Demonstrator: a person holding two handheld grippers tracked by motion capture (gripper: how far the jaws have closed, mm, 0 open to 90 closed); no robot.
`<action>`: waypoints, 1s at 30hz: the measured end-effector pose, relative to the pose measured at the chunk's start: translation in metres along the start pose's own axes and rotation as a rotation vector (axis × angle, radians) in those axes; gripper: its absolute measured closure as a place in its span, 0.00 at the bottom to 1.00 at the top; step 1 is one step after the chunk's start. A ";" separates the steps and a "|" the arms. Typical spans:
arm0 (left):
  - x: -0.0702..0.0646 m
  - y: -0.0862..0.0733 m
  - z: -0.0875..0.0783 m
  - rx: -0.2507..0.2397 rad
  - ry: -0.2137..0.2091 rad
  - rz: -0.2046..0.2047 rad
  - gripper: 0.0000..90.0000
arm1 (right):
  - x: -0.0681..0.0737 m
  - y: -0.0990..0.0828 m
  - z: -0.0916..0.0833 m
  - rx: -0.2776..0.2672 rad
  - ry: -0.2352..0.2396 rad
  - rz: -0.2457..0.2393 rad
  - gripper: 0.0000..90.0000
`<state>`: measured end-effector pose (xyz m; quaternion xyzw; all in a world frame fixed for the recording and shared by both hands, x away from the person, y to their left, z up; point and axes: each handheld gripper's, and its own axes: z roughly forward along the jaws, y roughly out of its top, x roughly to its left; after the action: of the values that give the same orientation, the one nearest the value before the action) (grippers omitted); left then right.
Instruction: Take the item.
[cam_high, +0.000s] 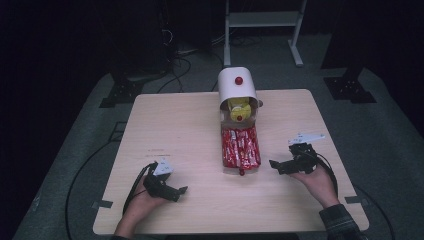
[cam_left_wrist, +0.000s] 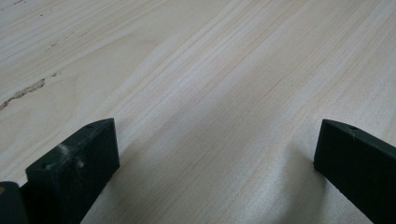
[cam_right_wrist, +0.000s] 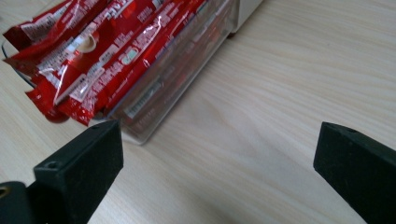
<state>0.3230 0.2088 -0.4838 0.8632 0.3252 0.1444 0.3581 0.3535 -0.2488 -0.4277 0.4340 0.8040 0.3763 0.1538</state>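
Light wooden square table (cam_high: 200, 125); at its far centre a white round-topped dispenser (cam_high: 237, 87) with red knob, clear plastic tray (cam_right_wrist: 163, 88) pulled out in front, full of red foil sachets (cam_high: 240, 146). Right gripper (cam_high: 282, 166) just beside tray, jaws wide apart, empty. Left gripper (cam_high: 177, 192) near-left on bare wood, jaws wide, empty.

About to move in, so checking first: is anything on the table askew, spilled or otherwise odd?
The red sachets overfill the clear tray: they are heaped above its wall, and a few ends stick out past its front edge toward the person. Nothing has spilled onto the table. Both grippers are open and hold nothing.
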 end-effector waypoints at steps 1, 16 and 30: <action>0.000 0.000 0.000 0.000 0.000 0.000 0.00 | 0.001 0.002 0.001 -0.001 0.001 -0.001 0.01; 0.000 0.000 0.000 0.000 0.000 0.000 0.00 | 0.010 0.022 0.006 -0.044 0.026 -0.018 0.08; 0.000 0.000 0.000 -0.003 0.000 -0.003 0.00 | 0.023 0.040 0.015 -0.060 0.056 -0.034 0.16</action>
<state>0.3229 0.2086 -0.4840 0.8622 0.3263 0.1443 0.3597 0.3721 -0.2100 -0.4067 0.4047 0.8037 0.4095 0.1504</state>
